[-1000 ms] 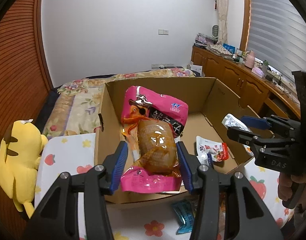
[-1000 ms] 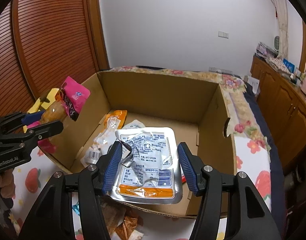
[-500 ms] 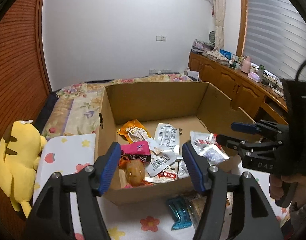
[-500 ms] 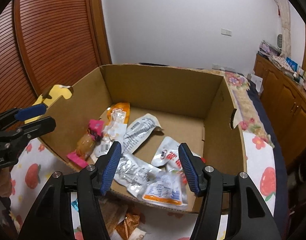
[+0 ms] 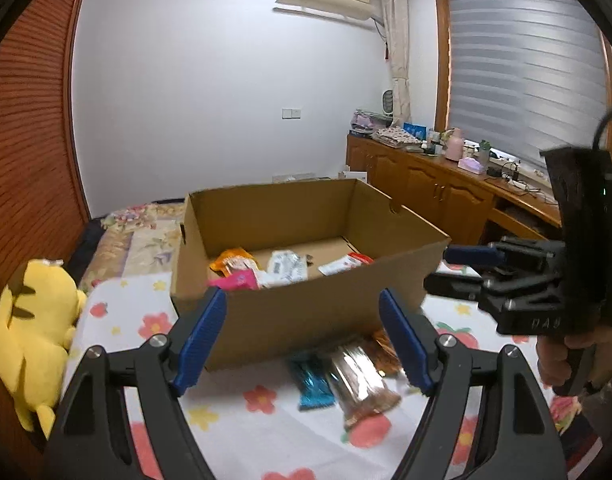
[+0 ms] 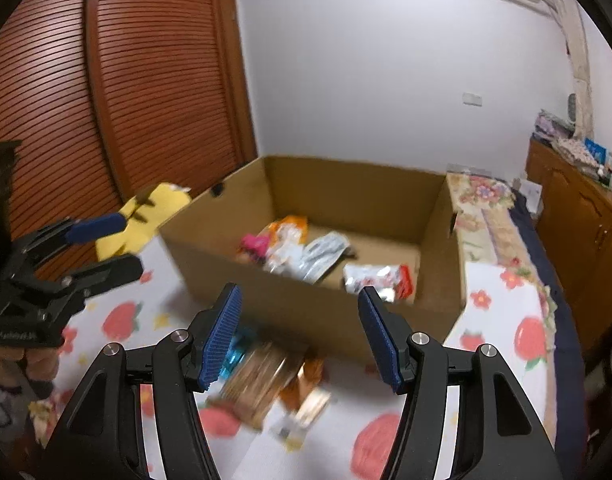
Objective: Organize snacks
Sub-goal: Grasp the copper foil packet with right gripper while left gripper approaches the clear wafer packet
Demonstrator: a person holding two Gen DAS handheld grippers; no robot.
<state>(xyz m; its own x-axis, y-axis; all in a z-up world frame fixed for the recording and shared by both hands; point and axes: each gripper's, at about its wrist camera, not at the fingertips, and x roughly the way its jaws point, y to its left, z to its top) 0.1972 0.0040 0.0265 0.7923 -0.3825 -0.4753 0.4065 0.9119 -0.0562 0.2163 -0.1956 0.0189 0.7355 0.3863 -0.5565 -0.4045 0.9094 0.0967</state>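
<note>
While snack packets [image 5: 348,376] lie outside, cardboard box [image 5: 306,320] stands behind.

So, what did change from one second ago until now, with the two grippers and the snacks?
Both grippers let go: the pink packet left the left gripper, the silver pouch left the right gripper; both now lie in the cardboard box. Both grippers drew back, empty; the left jaws are opening. The box, the yellow plush toy and the snacks on the cloth stayed.
</note>
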